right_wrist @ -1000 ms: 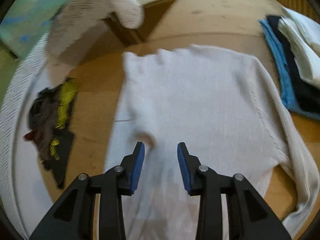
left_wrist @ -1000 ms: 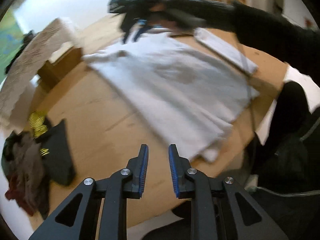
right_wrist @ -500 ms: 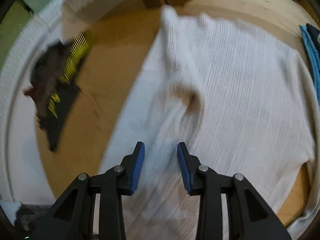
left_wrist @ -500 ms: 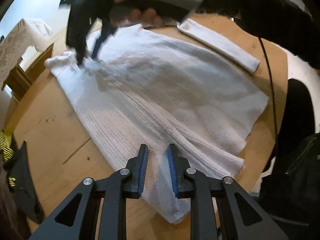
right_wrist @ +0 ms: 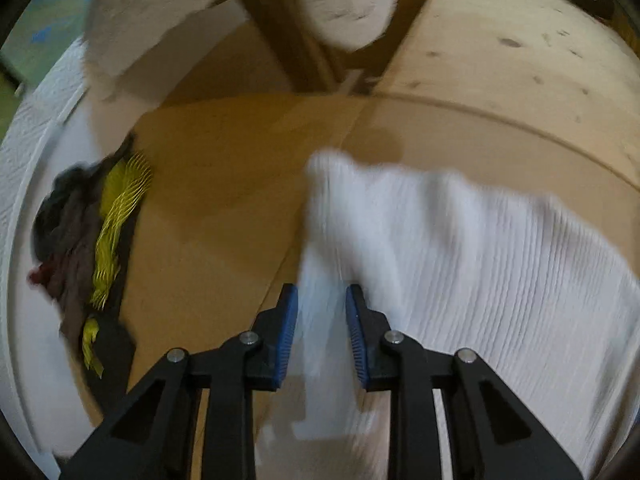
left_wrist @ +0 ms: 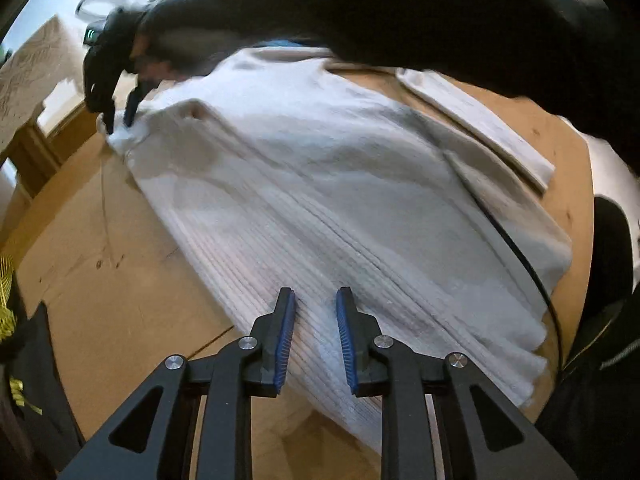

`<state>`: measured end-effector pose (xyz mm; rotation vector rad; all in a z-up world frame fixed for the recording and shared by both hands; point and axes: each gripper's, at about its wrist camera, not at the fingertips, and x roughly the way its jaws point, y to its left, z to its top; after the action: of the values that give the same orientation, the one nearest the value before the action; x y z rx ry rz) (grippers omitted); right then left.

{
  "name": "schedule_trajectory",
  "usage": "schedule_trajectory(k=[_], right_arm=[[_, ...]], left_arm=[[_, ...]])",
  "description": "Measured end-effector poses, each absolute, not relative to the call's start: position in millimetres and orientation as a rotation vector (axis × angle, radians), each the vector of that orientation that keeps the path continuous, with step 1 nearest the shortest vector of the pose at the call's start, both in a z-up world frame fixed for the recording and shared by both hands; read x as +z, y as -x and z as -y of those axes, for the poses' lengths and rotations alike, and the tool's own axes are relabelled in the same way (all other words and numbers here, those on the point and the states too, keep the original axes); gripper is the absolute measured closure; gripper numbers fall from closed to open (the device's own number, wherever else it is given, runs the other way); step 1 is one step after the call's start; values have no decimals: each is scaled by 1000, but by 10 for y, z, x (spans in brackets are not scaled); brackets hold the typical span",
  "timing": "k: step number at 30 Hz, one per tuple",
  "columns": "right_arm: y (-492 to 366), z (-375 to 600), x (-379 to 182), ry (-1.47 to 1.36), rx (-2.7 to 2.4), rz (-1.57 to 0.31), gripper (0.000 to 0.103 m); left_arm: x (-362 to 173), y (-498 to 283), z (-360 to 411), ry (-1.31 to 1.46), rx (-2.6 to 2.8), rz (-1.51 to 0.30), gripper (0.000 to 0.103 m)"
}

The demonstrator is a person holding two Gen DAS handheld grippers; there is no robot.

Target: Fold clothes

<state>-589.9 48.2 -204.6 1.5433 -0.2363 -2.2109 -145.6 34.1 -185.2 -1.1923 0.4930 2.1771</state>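
A white ribbed sweater (left_wrist: 340, 184) lies spread on the round wooden table (left_wrist: 120, 288). My left gripper (left_wrist: 314, 300) is open, its blue pads low over the sweater's near hem edge. In the left wrist view my right gripper (left_wrist: 118, 114) reaches across at the sweater's far left corner, held by a black-sleeved arm (left_wrist: 400, 12). In the right wrist view my right gripper (right_wrist: 320, 294) is open, with the sweater's (right_wrist: 460, 256) left edge strip between its fingers. Whether either gripper touches the cloth is blurred.
A dark and yellow pile of clothes (right_wrist: 92, 248) sits at the table's left edge, also the pile (left_wrist: 12, 320) at the far left. A folded white piece (left_wrist: 480, 128) lies beyond the sweater. A cloth-covered wooden chair (right_wrist: 280, 20) stands past the table. A black cable (left_wrist: 532, 276) crosses the sweater's right side.
Both grippers have dropped closer to the sweater. My right gripper moved to its far left corner; my left gripper now hovers over the near hem instead of bare table.
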Motion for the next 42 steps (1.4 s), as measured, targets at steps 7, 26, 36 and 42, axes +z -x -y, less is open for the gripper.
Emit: schedule_trajectory(k=[7,26,36,42], right_arm=[[6081,-546,-1779,-1517,-2238,248,78],[3292,-1638,-2154,-1610,-2421,-261,76],[3122,-1525,-1975,-1572,-2349,-225,76],[2419,-2195,-1890,-1620,-2404,-121,73]], left_arm=[[-1897,1580,-316,1186,2163,-435,82],[-1861,1249,-591,1217,2212,-609,78],[-1811,1260,-338,1280,2264,-618,75],[-1451,1092,-477,1198,2341,-631,75]])
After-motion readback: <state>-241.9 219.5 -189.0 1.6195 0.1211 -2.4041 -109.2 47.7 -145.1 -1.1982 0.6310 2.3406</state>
